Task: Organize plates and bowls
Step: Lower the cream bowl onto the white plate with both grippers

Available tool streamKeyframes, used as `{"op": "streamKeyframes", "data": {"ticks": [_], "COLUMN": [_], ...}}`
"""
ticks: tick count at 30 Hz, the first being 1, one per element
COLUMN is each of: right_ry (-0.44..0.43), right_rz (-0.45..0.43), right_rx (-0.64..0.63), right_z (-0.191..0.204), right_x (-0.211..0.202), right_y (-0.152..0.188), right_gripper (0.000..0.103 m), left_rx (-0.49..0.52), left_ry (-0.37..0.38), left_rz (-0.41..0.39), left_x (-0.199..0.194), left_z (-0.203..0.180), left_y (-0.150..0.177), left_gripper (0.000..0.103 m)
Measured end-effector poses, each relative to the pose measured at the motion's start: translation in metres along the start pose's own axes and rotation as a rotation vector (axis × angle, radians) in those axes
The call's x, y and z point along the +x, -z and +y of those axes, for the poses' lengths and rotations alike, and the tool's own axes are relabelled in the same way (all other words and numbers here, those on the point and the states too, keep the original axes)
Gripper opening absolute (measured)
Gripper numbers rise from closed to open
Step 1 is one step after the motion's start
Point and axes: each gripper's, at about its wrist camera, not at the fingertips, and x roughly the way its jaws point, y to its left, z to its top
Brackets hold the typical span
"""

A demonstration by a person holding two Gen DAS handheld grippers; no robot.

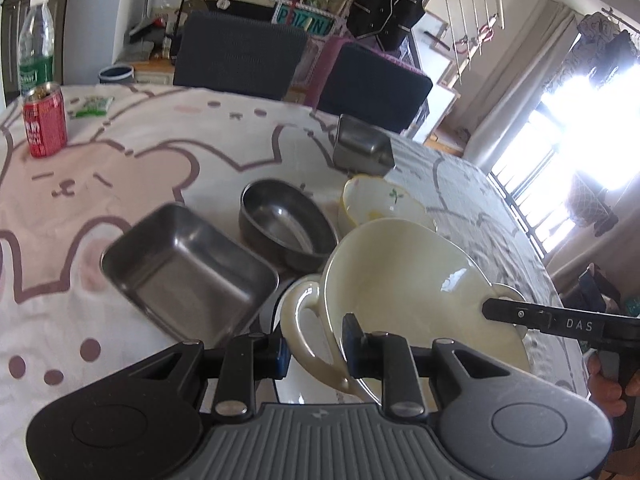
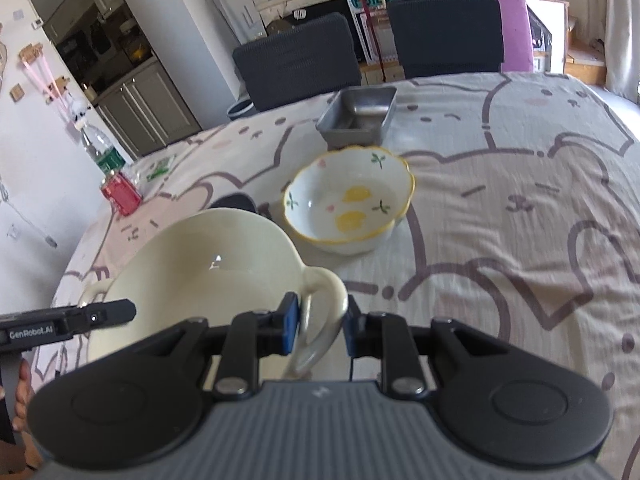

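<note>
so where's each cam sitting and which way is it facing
Left wrist: on the left gripper, looking down across the table at the steel tray; the right gripper's finger and a hand show.
Right wrist: on the right gripper, facing the lemon bowl; the left gripper's finger shows.
Shared: the cream two-handled bowl, each gripper clamped on one handle, plus the small steel tin.

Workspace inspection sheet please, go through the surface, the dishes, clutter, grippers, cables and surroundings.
Surface: tablecloth with bear print, wrinkled.
Job's things: cream two-handled bowl held by both handles; lemon-print bowl; round steel bowl; two rectangular steel trays, near and far.
Clutter: red can, water bottle, green packet.
Grippers: left gripper and right gripper each shut on a handle.
Cables: nothing seen.
Surroundings: two dark chairs, shelves, bright window.
</note>
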Motion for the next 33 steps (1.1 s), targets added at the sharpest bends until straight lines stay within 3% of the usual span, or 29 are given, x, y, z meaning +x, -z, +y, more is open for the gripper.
{"op": "streamKeyframes", "data": {"ticks": [13, 33], "right_ry": [0.033, 0.104], "right_rz": [0.124, 0.17], "right_rx": [-0.031, -0.08], "right_z": [0.008, 0.013], "right_x": [0.022, 0.042], "right_y": [0.016, 0.015], "right_gripper": [0.029, 0.029], "left_rx": [-0.031, -0.017], "left_ry": [-0.011, -0.064], "left_rz": [0.104, 0.17], "left_x": [0.018, 0.047], "left_z": [0.017, 0.02], "left_y": [0.015, 0.021], "left_gripper": [0.029, 0.033]}}
